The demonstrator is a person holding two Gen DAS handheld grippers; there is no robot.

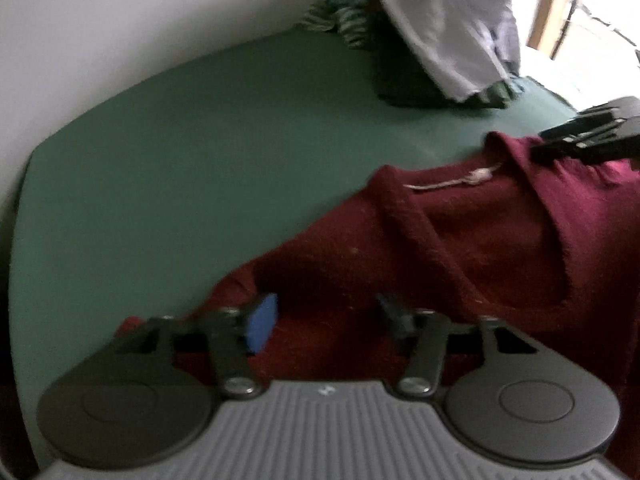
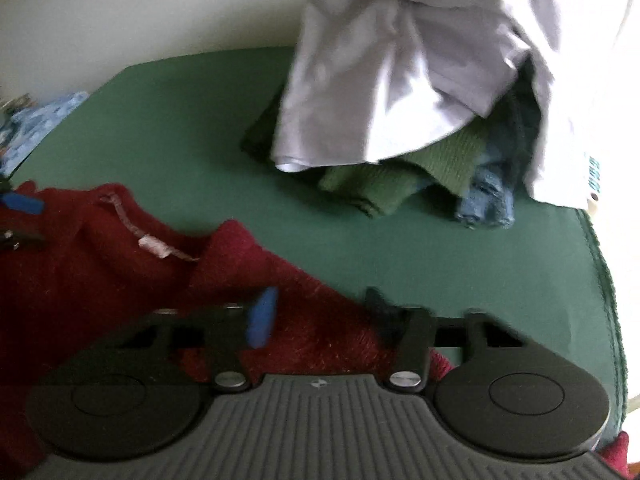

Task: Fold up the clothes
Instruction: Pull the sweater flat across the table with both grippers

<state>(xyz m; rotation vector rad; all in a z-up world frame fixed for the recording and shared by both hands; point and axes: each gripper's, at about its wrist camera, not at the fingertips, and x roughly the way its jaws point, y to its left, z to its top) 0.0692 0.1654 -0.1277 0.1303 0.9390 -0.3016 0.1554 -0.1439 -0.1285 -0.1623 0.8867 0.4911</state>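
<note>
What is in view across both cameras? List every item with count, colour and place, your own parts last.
maroon sweater: one, dark red knit with a pale neck label, spread on the near part of the surface under both grippers.
green cover: one, dark green, over the whole work surface.
white garment: one, white, draped on top of the pile at the far side.
green knit: one, olive green, in the pile under the white garment.
denim piece: one, blue, in the pile beside the green knit.
striped cloth: one, green and white, far edge by the wall.
blue patterned cloth: one, far left edge.
left gripper: jaws open over the sweater.
right gripper: jaws open at the sweater's edge.
</note>
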